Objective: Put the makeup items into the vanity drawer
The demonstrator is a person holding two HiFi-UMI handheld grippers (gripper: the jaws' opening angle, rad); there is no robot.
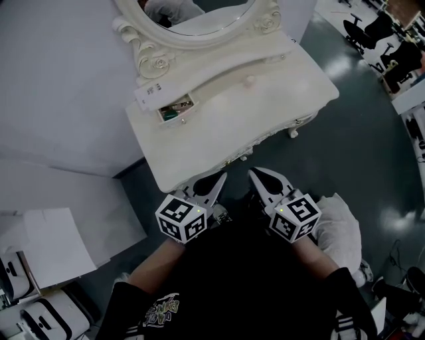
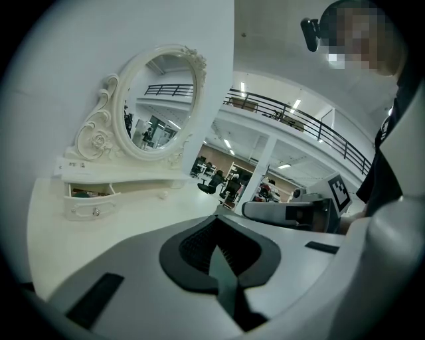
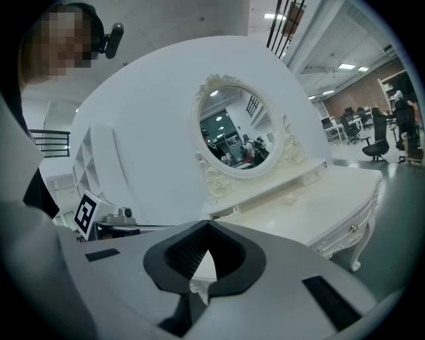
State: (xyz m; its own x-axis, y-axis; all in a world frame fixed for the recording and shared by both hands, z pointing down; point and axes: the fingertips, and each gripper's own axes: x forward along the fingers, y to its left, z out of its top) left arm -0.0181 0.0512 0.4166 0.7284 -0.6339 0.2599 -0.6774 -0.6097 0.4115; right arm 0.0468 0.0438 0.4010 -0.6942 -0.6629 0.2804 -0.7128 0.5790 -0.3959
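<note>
The white vanity table (image 1: 265, 99) carries an oval mirror (image 1: 192, 20). Its small upper drawer (image 1: 178, 110) at the left stands pulled out, and makeup items (image 1: 170, 114) lie inside it. In the left gripper view the same drawer (image 2: 93, 209) is open, with items (image 2: 86, 192) showing in it. My left gripper (image 1: 218, 178) and right gripper (image 1: 254, 171) are side by side just off the table's front edge, close to the person's body. Both are shut and hold nothing. The tabletop itself shows no loose items.
A white wall panel (image 1: 60, 80) rises left of the vanity. White boxes (image 1: 46, 246) lie on the floor at the lower left. A white cloth-covered seat (image 1: 340, 232) is at the person's right. Office chairs (image 1: 372, 30) stand far off to the right.
</note>
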